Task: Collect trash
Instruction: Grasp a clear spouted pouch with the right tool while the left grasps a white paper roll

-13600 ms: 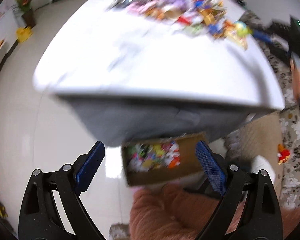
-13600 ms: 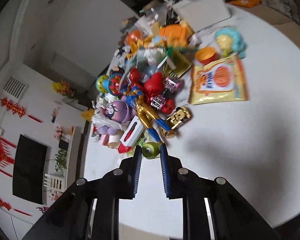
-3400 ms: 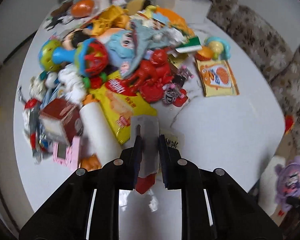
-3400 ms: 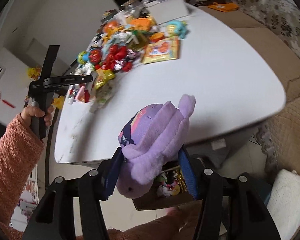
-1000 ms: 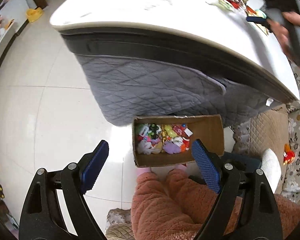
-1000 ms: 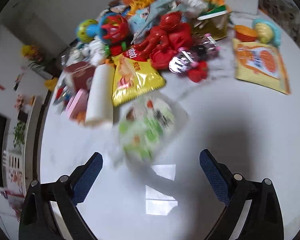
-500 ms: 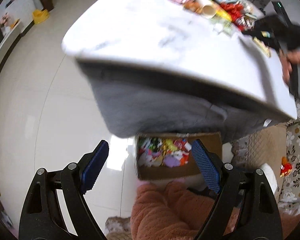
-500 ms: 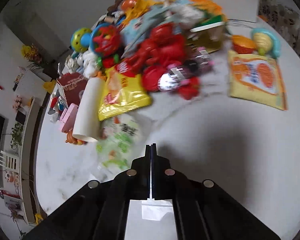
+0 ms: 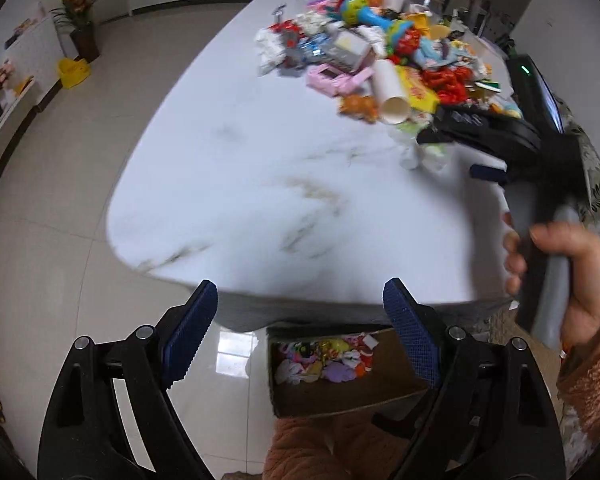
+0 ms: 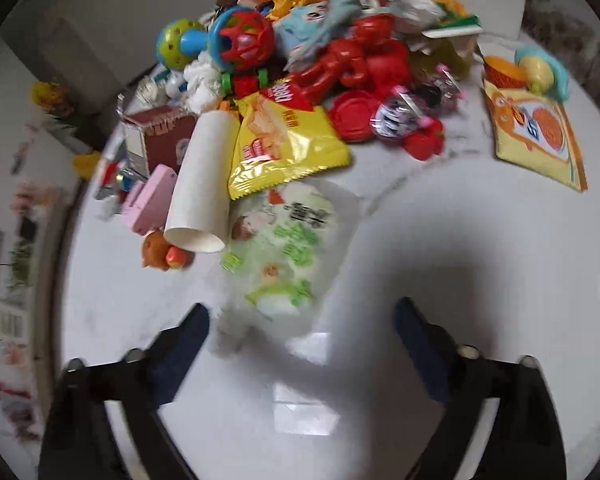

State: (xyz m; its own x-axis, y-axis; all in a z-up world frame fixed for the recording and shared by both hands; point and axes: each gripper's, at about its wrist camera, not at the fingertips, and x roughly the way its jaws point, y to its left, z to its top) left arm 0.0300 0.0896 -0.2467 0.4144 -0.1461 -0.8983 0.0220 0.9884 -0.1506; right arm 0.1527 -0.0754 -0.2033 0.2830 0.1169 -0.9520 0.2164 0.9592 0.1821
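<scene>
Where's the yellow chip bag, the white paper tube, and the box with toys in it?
yellow chip bag [image 10: 284, 148], right wrist view, middle of the bag.
white paper tube [image 10: 202, 184], right wrist view, its side.
cardboard box [image 9: 340, 398], left wrist view, near wall.

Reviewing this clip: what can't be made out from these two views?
- Cardboard box, left wrist view: far end hidden under the table; contents too small to identify.
- Green-and-white wrapper, right wrist view: motion-blurred, print unreadable.
- Right tool: open, blurred; contact with the wrapper unclear.

One white paper tube [image 10: 199, 184], one yellow foil snack bag [image 10: 284, 144], one green-and-white plastic wrapper [image 10: 288, 248], one brown cardboard box [image 9: 340, 372] and two tools.
</scene>
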